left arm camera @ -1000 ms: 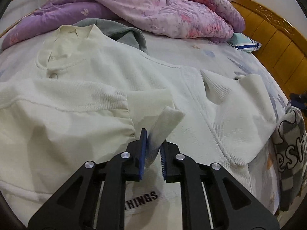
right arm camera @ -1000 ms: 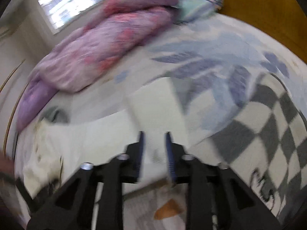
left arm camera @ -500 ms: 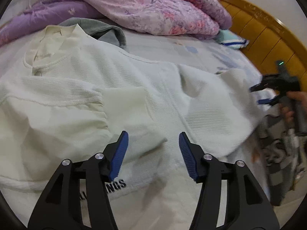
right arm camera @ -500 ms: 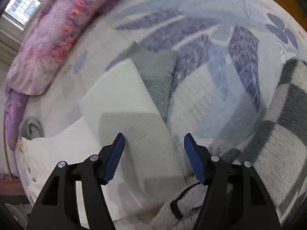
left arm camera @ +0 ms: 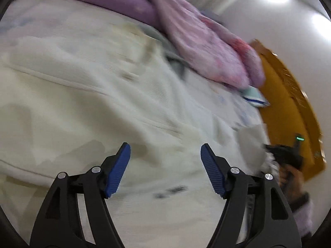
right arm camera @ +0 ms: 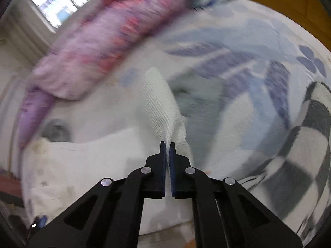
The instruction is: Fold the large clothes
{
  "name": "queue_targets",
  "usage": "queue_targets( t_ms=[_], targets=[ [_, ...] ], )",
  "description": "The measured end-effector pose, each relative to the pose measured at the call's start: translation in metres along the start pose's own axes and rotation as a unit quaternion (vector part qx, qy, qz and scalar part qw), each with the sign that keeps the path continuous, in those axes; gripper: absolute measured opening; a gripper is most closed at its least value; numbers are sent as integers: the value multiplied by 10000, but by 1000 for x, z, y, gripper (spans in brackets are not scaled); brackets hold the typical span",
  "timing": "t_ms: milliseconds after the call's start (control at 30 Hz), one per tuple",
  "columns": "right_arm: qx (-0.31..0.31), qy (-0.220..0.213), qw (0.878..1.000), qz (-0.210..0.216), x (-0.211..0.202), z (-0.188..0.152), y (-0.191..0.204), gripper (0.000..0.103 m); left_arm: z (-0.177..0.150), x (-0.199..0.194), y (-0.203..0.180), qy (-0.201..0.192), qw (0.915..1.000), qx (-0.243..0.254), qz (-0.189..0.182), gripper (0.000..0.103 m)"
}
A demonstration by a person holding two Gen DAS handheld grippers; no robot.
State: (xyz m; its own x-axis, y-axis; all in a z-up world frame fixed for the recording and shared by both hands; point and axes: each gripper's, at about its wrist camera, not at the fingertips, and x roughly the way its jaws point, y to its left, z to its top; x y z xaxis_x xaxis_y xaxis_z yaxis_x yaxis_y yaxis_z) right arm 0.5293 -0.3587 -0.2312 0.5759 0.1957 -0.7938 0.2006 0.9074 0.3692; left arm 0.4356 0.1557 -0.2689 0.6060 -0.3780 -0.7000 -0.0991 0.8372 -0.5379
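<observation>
A large cream-white knit sweatshirt (left arm camera: 86, 103) lies spread on the bed. My left gripper (left arm camera: 165, 155) is open and empty, hovering over its middle. My right gripper (right arm camera: 167, 144) is shut on the sweatshirt's right sleeve (right arm camera: 161, 107), whose waffle-knit cuff stands up between the blue pads. In the left wrist view the right gripper (left arm camera: 285, 155) shows at the far right with the hand holding it. Both views are blurred by motion.
A purple and pink quilt (left arm camera: 186, 26) is bunched at the head of the bed. A grey garment (left arm camera: 175, 62) lies under the sweatshirt's collar. A black-and-white checkered garment (right arm camera: 306, 144) lies at the right. An orange wooden headboard (left arm camera: 289, 103) runs along the right side.
My left gripper let go of the left sleeve, opened and swung away. My right gripper came down open over the right sleeve and has shut on it and lifted it.
</observation>
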Motion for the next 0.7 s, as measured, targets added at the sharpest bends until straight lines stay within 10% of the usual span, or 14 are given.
queue_targets(
  t_ms=[367, 700],
  targets=[
    [-1677, 118, 9749, 1460, 6, -114, 272, 3, 1, -26, 64, 16, 9983, -384, 441, 71],
    [-2180, 841, 9671, 1001, 123, -217, 362, 8, 5, -47, 97, -43, 9971, -268, 713, 74]
  ],
)
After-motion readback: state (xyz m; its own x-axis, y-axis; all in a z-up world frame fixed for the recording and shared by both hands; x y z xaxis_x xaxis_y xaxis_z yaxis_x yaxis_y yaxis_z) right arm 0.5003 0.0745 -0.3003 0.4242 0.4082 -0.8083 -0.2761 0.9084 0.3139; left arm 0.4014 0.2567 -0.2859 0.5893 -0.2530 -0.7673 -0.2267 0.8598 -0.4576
